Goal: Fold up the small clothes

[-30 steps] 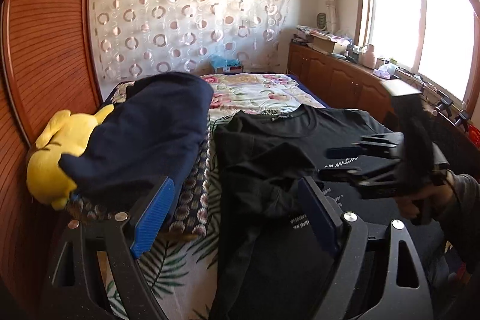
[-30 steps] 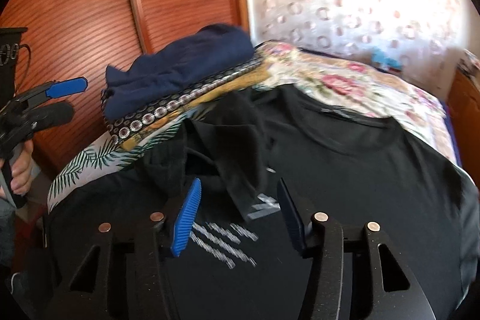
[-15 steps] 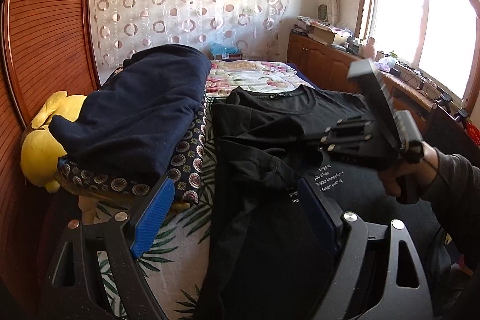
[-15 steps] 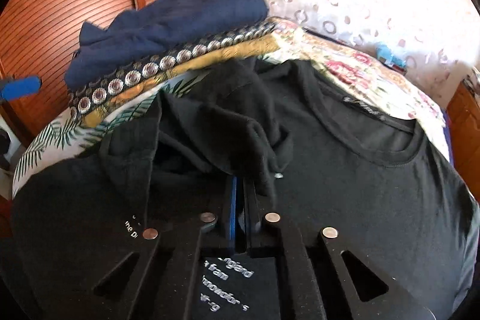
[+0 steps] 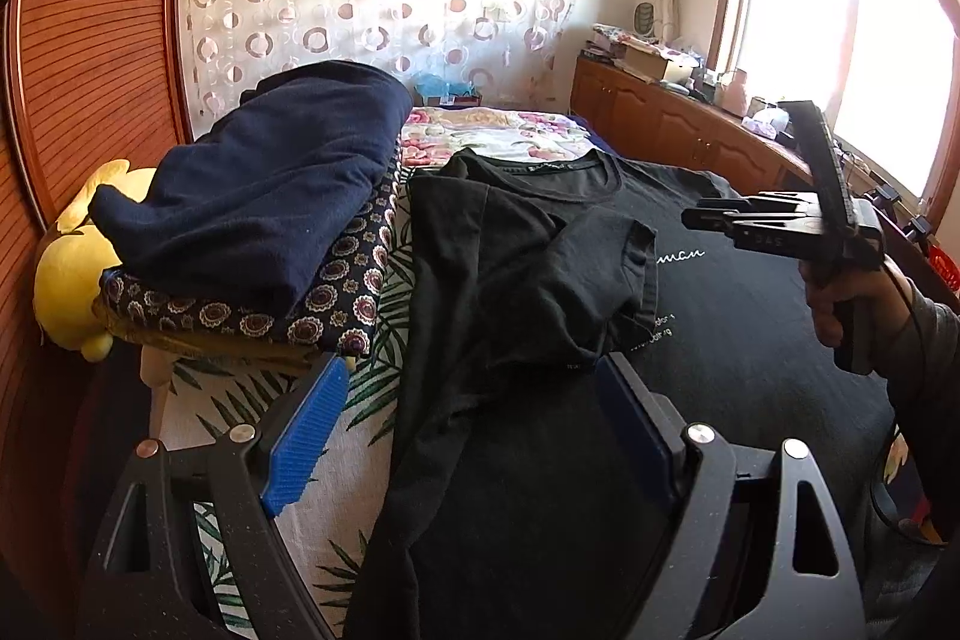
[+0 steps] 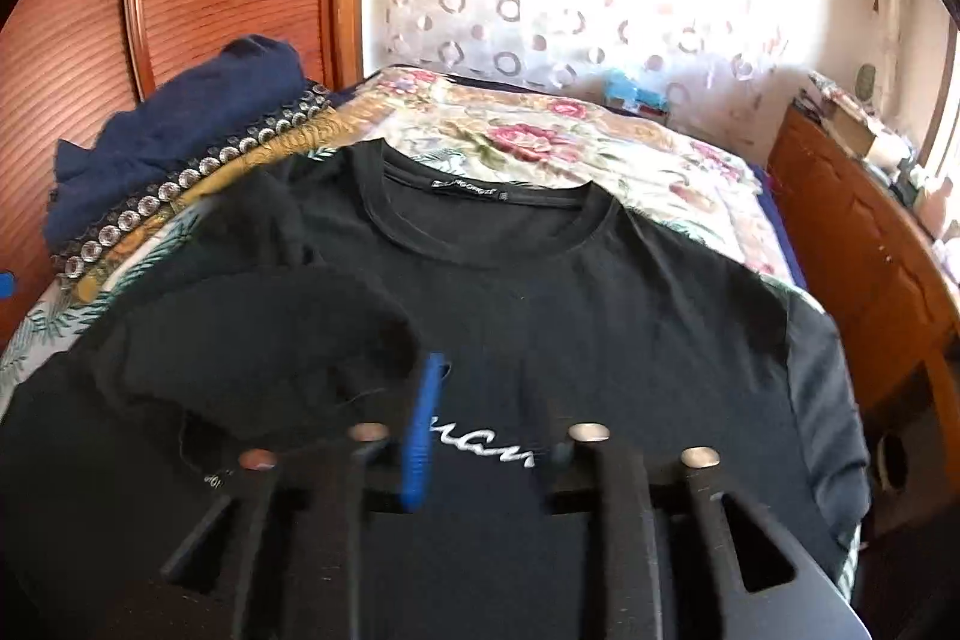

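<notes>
A black T-shirt [image 5: 750,328] with white lettering lies front-up on the bed, collar away from me. Its left sleeve [image 5: 540,280] is folded over onto the chest; it also shows in the right wrist view [image 6: 258,358]. My left gripper [image 5: 474,418] is open and empty, hovering over the shirt's lower left edge. My right gripper [image 6: 486,412] is open above the chest lettering, just right of the folded sleeve, holding nothing. It shows from the side in the left wrist view [image 5: 696,217], where the jaws' gap is hidden.
A stack of folded bedding with a navy cloth [image 5: 270,184] on top lies at the bed's left, beside a yellow plush toy [image 5: 66,280]. A floral quilt [image 6: 540,142] lies beyond the collar. A wooden wardrobe [image 5: 90,40] stands left, wooden cabinets [image 5: 678,130] right.
My right gripper was shut on the sleeve half a second ago; it has carried it across the chest, let go and opened. The left gripper stayed open and shifted slightly.
</notes>
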The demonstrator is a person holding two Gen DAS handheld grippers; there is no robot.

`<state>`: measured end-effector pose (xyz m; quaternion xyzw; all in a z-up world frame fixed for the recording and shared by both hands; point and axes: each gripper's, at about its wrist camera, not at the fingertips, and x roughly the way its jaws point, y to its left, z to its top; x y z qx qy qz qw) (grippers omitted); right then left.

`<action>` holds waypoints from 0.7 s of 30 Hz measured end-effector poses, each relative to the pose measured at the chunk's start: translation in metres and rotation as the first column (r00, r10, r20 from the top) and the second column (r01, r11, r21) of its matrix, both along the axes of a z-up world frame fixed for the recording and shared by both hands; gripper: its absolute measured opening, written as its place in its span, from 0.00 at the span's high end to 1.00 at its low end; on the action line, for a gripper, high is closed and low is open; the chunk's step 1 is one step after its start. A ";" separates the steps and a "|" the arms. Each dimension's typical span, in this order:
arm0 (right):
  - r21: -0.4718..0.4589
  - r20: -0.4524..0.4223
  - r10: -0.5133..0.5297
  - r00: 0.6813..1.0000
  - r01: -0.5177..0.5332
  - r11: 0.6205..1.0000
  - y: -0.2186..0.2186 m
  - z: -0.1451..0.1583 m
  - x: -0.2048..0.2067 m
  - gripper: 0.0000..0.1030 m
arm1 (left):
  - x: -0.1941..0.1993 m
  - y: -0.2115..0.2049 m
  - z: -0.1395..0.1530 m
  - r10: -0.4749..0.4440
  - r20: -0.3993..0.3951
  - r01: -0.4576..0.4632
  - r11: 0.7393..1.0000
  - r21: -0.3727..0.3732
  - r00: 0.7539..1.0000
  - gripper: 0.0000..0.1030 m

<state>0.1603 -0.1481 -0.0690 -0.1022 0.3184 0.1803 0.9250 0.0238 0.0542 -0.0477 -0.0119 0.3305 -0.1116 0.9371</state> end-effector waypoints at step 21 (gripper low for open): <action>0.095 -0.177 0.326 0.929 -0.313 0.945 0.081 -0.044 -0.014 0.95 | -0.005 0.005 -0.003 0.009 -0.001 -0.009 1.000 -0.016 1.000 0.18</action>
